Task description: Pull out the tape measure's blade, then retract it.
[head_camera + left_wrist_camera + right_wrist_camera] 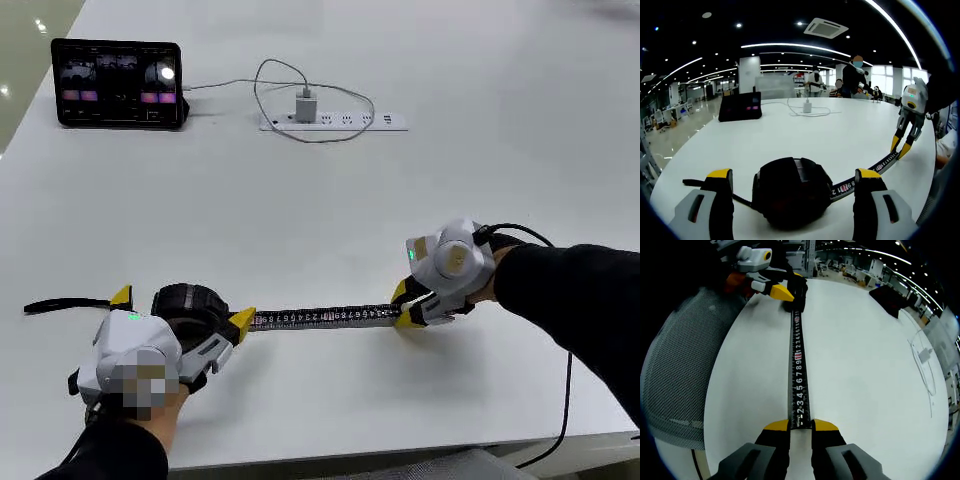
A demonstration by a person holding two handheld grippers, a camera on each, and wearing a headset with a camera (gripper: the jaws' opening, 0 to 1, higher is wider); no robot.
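The black tape measure body [190, 308] lies near the table's front left, and its wrist strap [62, 304] trails off to the left. My left gripper [182, 308] straddles the body [792, 192] with its yellow-tipped jaws wide on either side; a gap shows at each side, so it looks open [794, 175]. The blade [325, 317] runs out to the right, flat on the table. My right gripper [404, 307] is shut on the blade's end. In the right gripper view the numbered blade [799, 370] runs from my right gripper [800, 426] back to the body [799, 290].
A dark tablet [118, 82] stands at the back left, cabled to a charger on a white power strip [335, 121]. The white table [330, 220] stretches between them and the tape. Its front edge is close below both grippers. People [855, 75] stand far behind the table.
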